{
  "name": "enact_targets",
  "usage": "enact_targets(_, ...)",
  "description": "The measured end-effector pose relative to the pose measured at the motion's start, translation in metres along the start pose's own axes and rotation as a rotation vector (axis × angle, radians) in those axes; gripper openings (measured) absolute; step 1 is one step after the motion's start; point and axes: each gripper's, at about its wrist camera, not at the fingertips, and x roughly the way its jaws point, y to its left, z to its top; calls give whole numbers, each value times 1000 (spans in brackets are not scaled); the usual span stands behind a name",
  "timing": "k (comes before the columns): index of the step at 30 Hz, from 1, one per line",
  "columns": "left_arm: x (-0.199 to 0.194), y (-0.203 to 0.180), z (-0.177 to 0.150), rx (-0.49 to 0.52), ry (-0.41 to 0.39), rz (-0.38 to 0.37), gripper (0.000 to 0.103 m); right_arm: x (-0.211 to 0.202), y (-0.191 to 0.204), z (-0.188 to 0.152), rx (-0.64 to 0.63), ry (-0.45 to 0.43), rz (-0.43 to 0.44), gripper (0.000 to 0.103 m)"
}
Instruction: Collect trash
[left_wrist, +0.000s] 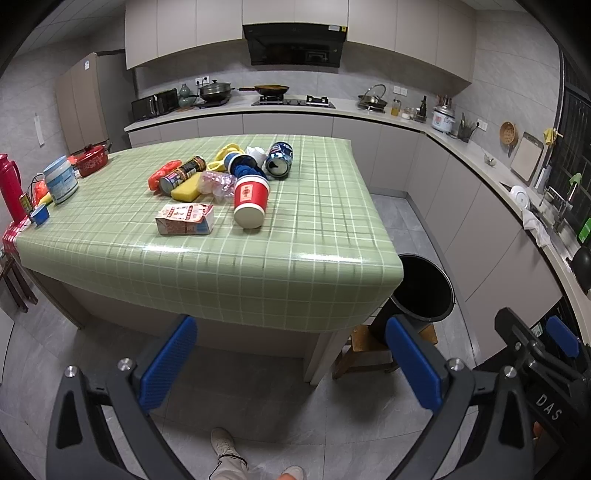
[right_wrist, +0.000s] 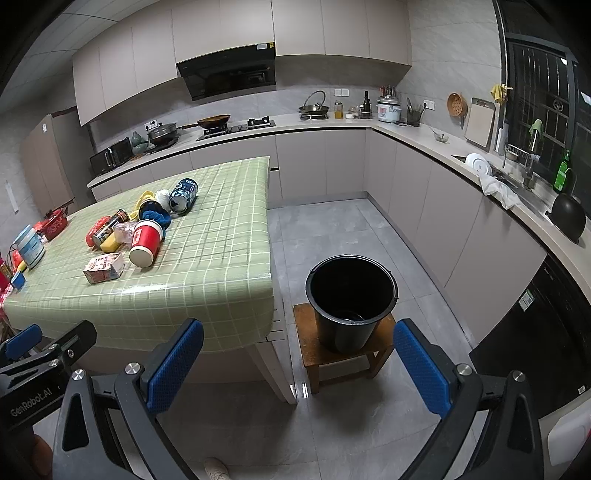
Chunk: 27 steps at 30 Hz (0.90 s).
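A heap of trash lies on the green checked table: a tipped red paper cup, a small carton, a blue drink can, a dark can, a yellow sponge and crumpled plastic. A black bucket stands on a low wooden stool right of the table. My left gripper is open, held in front of the table's near edge. My right gripper is open too, short of the bucket. Both hold nothing.
A red pot, a white tub and a red flask stand at the table's left end. Kitchen counters run along the back and right walls. Grey tiled floor lies between table and counters. A person's shoes show below.
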Motion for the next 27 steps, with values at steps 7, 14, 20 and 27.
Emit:
enact_targets(7, 0, 3, 1, -3, 2, 1, 103, -1, 2, 0, -3, -1, 2, 103)
enact_targets(14, 0, 8, 0, -7, 2, 3, 103, -1, 3, 0, 0, 0, 6, 103)
enact_targets(20, 0, 11, 0, -14, 2, 6, 103, -1, 3, 0, 0, 0, 10, 103)
enact_targets(27, 2, 12, 0, -18, 3, 13, 103, 1, 5, 2, -1, 1, 13, 103)
